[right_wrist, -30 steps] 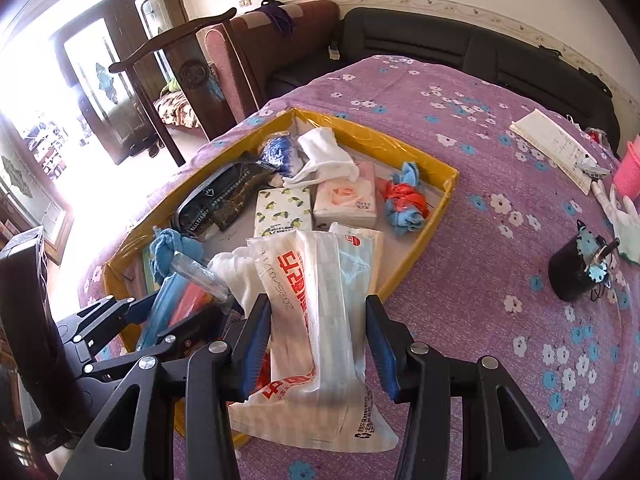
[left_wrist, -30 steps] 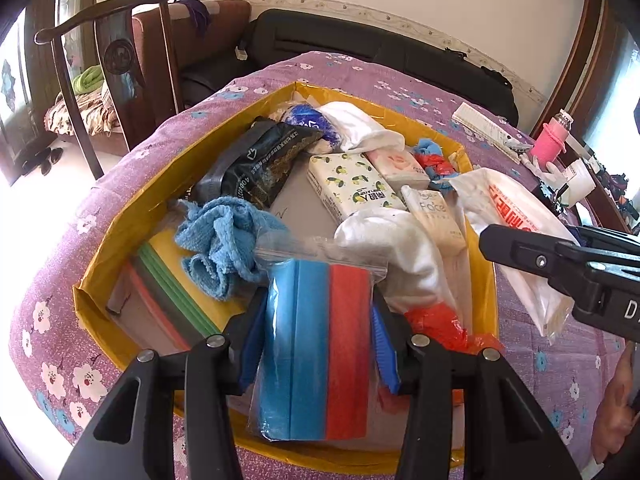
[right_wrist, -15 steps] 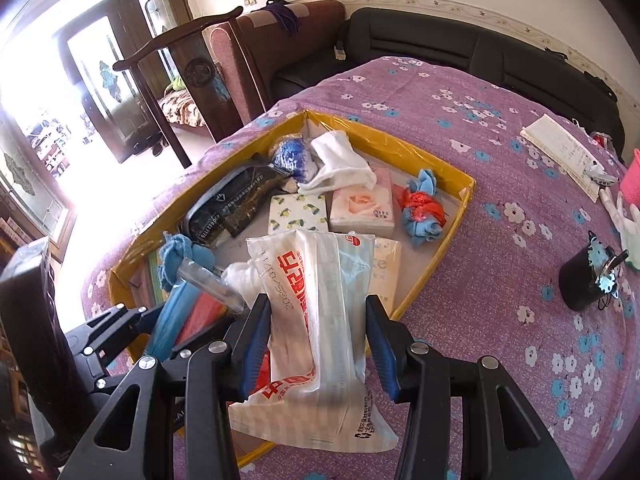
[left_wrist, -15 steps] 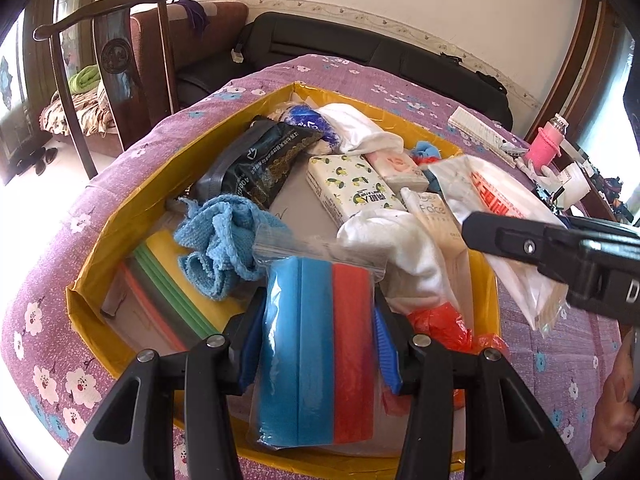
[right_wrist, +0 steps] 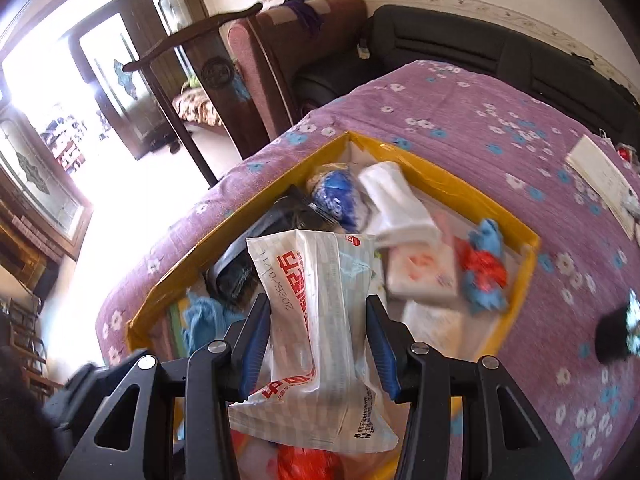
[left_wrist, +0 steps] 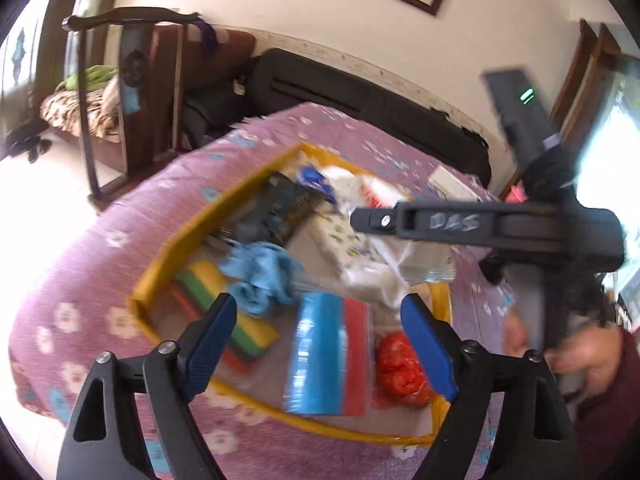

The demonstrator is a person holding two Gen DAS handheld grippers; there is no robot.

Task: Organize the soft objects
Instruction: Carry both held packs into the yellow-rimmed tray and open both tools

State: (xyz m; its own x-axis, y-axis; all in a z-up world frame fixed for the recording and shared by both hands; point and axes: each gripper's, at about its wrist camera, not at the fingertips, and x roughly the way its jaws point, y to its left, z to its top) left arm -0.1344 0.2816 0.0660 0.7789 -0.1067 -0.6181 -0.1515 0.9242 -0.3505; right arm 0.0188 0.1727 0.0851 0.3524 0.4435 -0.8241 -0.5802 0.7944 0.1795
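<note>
A yellow-walled box (left_wrist: 176, 240) on the purple flowered cloth holds several soft things. My left gripper (left_wrist: 320, 328) is open and empty above the box's near end. Below it the bagged blue and red sponges (left_wrist: 328, 356) lie in the box, beside a red bag (left_wrist: 400, 368) and a blue towel (left_wrist: 260, 276). My right gripper (right_wrist: 318, 344) is shut on a white plastic pack with red print (right_wrist: 316, 320) and holds it over the box (right_wrist: 444, 184). The right gripper crosses the left wrist view (left_wrist: 480, 226).
Inside the box are a black pouch (right_wrist: 256, 252), a blue bag (right_wrist: 338, 196), white cloth (right_wrist: 396, 208), tissue packs (right_wrist: 424, 272) and stacked coloured sponges (left_wrist: 216, 320). A wooden chair (right_wrist: 192, 80) and black sofa (right_wrist: 460, 52) stand behind the table. A black cup (right_wrist: 616, 336) sits at the right.
My left gripper has opened, let the bagged sponges drop into the box, and lifted away. My right gripper has carried the white pack further over the box.
</note>
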